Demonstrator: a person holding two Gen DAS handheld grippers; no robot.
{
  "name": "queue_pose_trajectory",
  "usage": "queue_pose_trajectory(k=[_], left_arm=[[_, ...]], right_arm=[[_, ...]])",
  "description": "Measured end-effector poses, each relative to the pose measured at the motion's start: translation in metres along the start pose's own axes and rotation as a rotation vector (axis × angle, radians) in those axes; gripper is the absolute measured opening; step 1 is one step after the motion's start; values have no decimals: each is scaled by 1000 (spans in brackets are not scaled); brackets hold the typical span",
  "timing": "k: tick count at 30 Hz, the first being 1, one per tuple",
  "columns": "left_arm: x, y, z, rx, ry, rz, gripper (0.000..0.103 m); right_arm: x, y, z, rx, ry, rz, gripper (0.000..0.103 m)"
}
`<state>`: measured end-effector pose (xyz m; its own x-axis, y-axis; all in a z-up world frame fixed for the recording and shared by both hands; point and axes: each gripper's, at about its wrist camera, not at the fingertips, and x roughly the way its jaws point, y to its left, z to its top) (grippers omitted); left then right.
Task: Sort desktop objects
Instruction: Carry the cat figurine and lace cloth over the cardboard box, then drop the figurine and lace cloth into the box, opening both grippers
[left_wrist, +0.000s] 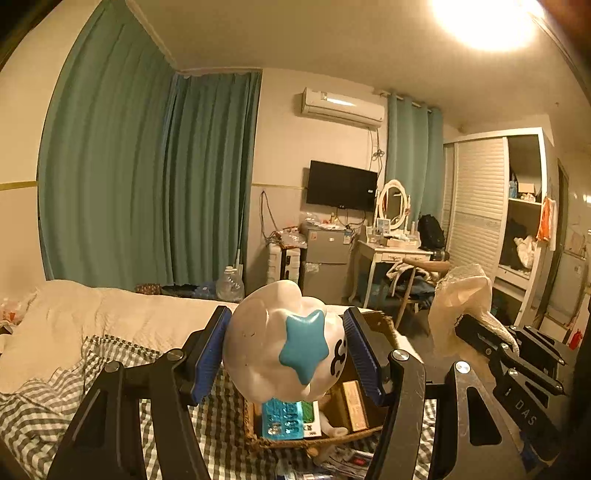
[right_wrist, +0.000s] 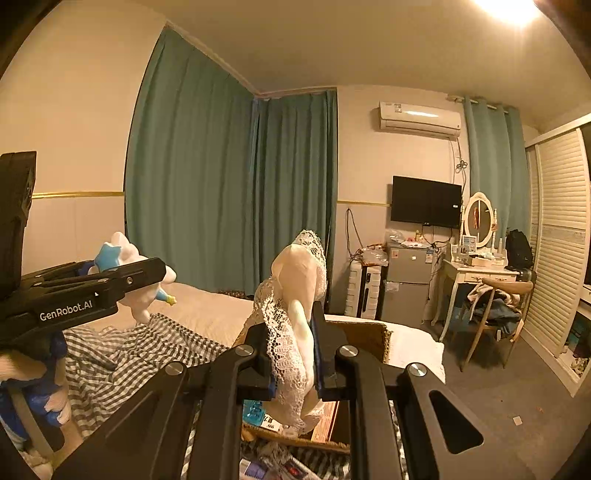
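My left gripper (left_wrist: 286, 347) is shut on a white cloud-shaped toy (left_wrist: 266, 343) with a blue star, held above a woven basket (left_wrist: 258, 439). The toy also shows in the right wrist view (right_wrist: 129, 266), at the left. My right gripper (right_wrist: 293, 363) is shut on a cream cloth with lace trim (right_wrist: 295, 295), held upright above the same basket (right_wrist: 369, 332). In the left wrist view the right gripper (left_wrist: 480, 332) holds the cloth (left_wrist: 461, 299) at the right. The basket holds a blue patterned pack (left_wrist: 282, 419) and a brown box (left_wrist: 354, 404).
A grey checked cloth (left_wrist: 55, 406) covers the surface under the basket, beside a cream bedspread (left_wrist: 110, 317). Loose packets (right_wrist: 280, 465) lie in front of the basket. Teal curtains, a dresser with chair (right_wrist: 491, 302) and a wardrobe stand farther back.
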<state>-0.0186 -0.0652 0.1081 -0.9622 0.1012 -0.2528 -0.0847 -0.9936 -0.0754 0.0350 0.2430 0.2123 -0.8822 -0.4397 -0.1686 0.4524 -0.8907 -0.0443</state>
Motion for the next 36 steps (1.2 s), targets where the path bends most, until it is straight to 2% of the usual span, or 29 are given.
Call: queue_pose_trajectory(k=[7, 17, 25, 28, 31, 33, 34, 36], left_arm=[[67, 8, -16, -4, 84, 7, 64], [178, -2, -74, 21, 272, -31, 64], [232, -1, -105, -6, 368, -56, 64], [242, -1, -111, -1, 396, -43, 66], [243, 0, -109, -13, 394, -16, 87], [237, 3, -105, -34, 386, -22, 88], [232, 3, -103, -35, 376, -16, 88], [223, 3, -95, -31, 354, -9, 88]], right_arm=[[65, -13, -18, 15, 75, 24, 13], [155, -46, -69, 14, 224, 4, 13], [215, -75, -113, 44, 372, -47, 14], [229, -81, -119, 49, 400, -55, 16], [235, -85, -123, 59, 406, -63, 27], [237, -87, -125, 58, 408, -75, 38], [235, -88, -125, 59, 407, -85, 47], [231, -91, -122, 66, 394, -85, 48]])
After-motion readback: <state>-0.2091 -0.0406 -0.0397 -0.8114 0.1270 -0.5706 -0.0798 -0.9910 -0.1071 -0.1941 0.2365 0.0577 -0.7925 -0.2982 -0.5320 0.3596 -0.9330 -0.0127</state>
